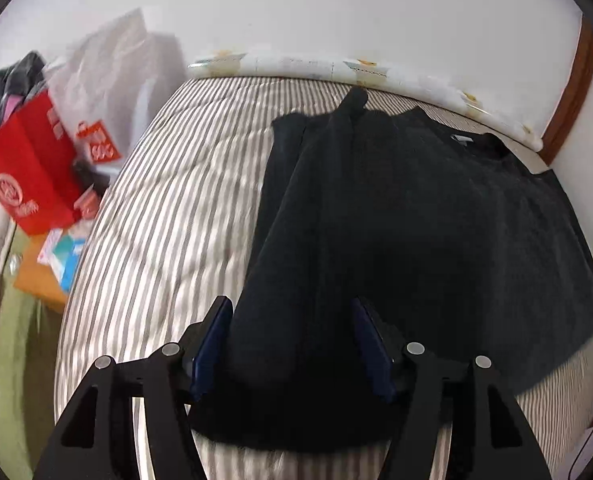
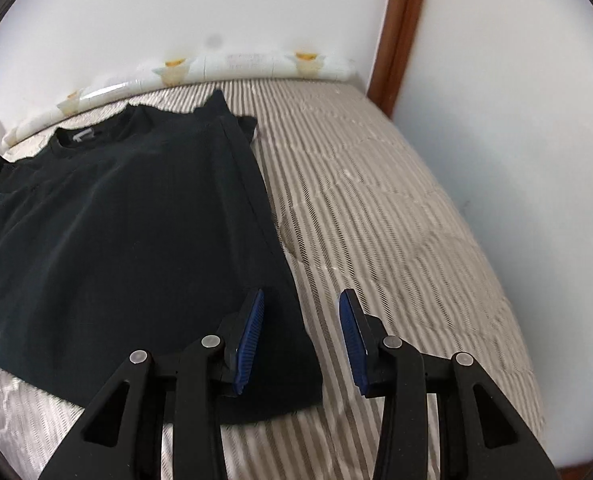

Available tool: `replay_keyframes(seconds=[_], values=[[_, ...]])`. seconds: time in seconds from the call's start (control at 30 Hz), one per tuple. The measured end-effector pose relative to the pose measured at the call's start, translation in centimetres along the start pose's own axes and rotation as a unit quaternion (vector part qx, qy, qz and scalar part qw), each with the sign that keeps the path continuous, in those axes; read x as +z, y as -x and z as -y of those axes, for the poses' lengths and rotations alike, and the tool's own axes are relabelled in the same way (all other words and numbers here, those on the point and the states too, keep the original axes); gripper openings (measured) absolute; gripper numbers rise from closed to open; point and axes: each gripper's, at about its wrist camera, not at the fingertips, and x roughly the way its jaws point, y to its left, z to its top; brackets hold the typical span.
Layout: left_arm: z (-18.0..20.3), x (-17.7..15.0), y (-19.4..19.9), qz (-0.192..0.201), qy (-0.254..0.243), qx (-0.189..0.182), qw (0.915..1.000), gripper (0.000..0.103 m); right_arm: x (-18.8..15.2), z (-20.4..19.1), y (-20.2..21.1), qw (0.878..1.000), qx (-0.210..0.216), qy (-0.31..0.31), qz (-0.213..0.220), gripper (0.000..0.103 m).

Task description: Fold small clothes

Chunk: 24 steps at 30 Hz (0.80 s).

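A red bag [image 1: 28, 168] stands left of the striped bed [image 1: 168, 208]. The black shirt [image 1: 416, 220] lies flat on the bed, 1 side folded over. The left gripper [image 1: 292, 308] hangs above it, fingers released; the right gripper [image 2: 301, 300] hangs released over its right edge.
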Motion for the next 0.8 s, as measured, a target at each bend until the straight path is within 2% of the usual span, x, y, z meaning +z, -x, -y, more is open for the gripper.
replay_keyframes(seconds=[0.17, 0.23, 0.37, 0.57, 0.63, 0.8], values=[[-1.8, -3.2, 2.3, 0.01, 0.019, -0.004, 0.9998, 0.062, 0.3, -4.2, 3.7, 0.999, 0.027, 0.034, 0.028, 0.043], [-2.4, -4.3, 3.3, 0.01, 0.028, -0.01, 0.9995, 0.062, 0.3, -7.2, 4.6, 0.997, 0.044, 0.058, 0.039, 0.049], [-3.6, -6.9, 4.7, 0.005, 0.039, -0.012, 0.9992, 0.061, 0.1, -14.7, 5.8, 0.989, 0.098, 0.101, 0.049, 0.051], [-6.3, -9.6, 7.1, 0.017, 0.076, -0.027, 0.9966, 0.062, -1.5, -27.0, 7.2, 0.968, 0.167, 0.179, 0.057, 0.057], [-7.3, -10.3, 8.1, 0.022, 0.085, -0.034, 0.9956, 0.065, -2.5, -30.7, 8.0, 0.957, 0.196, 0.206, 0.058, 0.063], [-9.7, -12.3, 9.2, 0.021, 0.093, -0.027, 0.9951, 0.068, -5.2, -38.5, 10.1, 0.933, 0.216, 0.278, 0.071, 0.065]])
